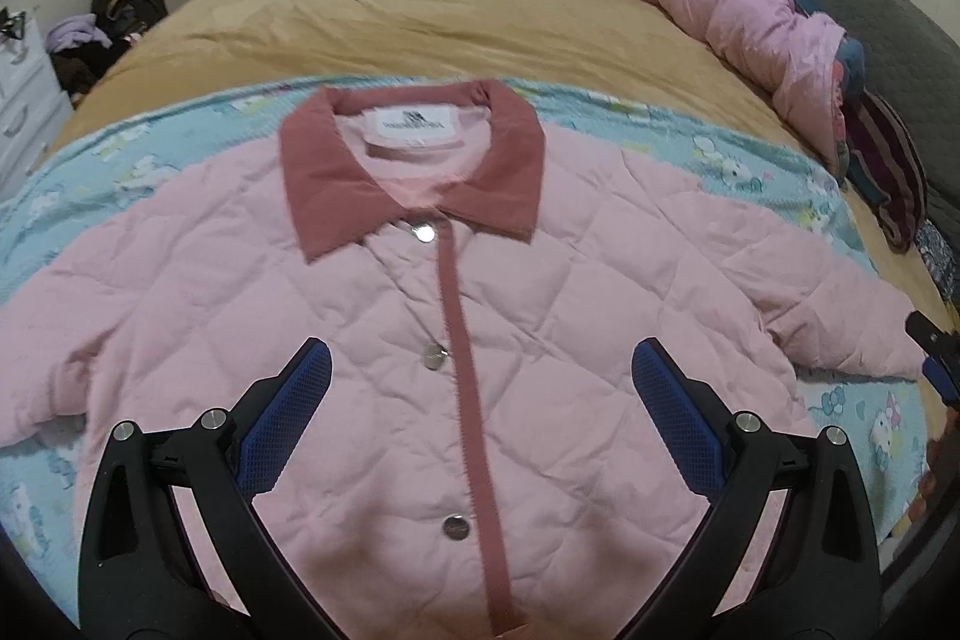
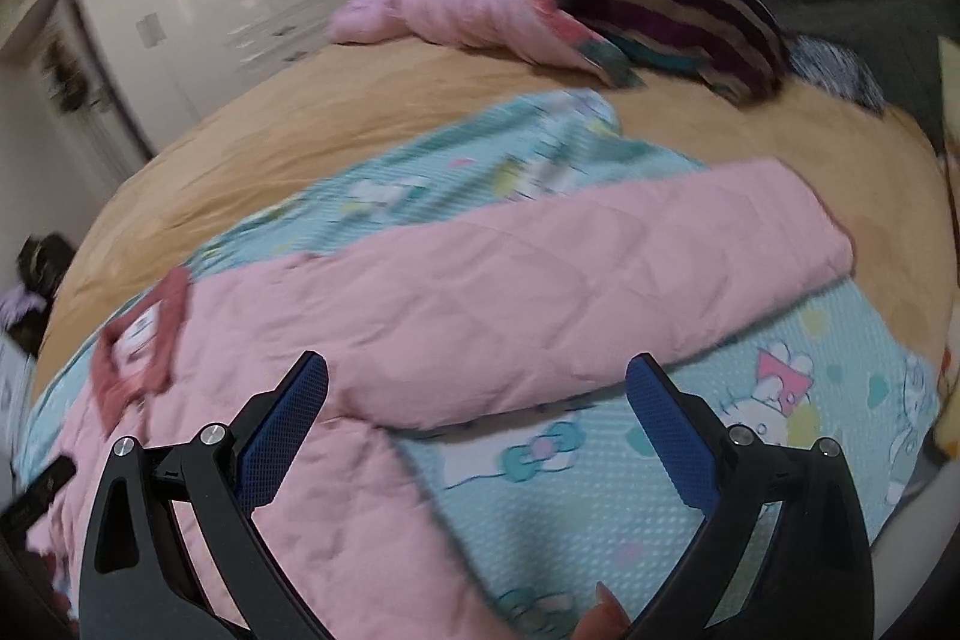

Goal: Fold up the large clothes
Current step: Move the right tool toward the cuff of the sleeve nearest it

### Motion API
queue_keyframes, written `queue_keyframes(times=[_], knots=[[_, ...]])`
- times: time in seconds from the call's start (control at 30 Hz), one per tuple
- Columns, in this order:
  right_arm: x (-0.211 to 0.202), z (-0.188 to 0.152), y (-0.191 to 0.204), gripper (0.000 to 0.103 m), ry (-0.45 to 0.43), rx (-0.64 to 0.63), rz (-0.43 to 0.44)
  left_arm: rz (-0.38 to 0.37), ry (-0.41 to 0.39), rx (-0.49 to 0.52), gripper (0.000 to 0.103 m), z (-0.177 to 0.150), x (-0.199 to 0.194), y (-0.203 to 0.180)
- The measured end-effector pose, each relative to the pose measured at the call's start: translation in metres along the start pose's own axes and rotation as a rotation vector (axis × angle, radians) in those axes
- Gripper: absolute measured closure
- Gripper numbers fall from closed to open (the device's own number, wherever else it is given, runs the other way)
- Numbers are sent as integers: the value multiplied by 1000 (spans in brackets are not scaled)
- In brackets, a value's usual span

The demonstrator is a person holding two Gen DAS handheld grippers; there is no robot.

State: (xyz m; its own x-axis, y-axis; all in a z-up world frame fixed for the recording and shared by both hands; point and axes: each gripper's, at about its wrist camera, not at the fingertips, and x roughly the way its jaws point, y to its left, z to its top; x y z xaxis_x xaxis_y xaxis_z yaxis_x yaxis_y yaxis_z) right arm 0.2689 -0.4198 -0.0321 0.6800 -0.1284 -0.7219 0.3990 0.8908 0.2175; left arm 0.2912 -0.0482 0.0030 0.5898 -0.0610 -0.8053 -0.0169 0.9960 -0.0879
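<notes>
Both hand-held grippers gape above pink jacket; crumpled quilt beyond

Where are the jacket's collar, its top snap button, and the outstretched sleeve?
collar (image 1: 414, 160): left wrist view, on its left flap.
top snap button (image 1: 425, 233): left wrist view, its centre.
sleeve (image 2: 600, 268): right wrist view, mid-length.

A wide bed carries everything, covered by a tan sheet. Spread flat across its near part lies a light-blue cartoon-print blanket, and on that blanket the pink quilted jacket lies face up, buttoned, sleeves out to either side — one sleeve's cuff reaches past the blanket's edge. Along the far side by the grey headboard sit a bunched pink quilt and a striped pillow
</notes>
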Motion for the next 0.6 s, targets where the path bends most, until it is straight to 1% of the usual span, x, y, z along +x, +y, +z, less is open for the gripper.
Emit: queue_keyframes(times=[0.13, 0.23, 0.33, 0.4, 0.5, 0.57, 0.6], knots=[[27, 5, -31, 4, 36, 97, -56, 6, 24, 15, 9, -2, 19, -2], [44, 12, -58, 4, 42, 172, -100, 21, 40, 22, 9, 1, 32, 0], [60, 17, -85, 4, 59, 279, -105, 30, 43, 23, 9, 7, 40, 2], [72, 21, -106, 4, 77, 360, -127, 41, 38, 28, 9, 13, 44, 4], [86, 25, -133, 4, 77, 473, -118, 57, 38, 31, 9, 20, 50, 7], [98, 26, -150, 4, 93, 549, -122, 58, 39, 29, 9, 24, 52, 9], [103, 26, -158, 4, 94, 586, -107, 58, 38, 27, 9, 27, 54, 10]])
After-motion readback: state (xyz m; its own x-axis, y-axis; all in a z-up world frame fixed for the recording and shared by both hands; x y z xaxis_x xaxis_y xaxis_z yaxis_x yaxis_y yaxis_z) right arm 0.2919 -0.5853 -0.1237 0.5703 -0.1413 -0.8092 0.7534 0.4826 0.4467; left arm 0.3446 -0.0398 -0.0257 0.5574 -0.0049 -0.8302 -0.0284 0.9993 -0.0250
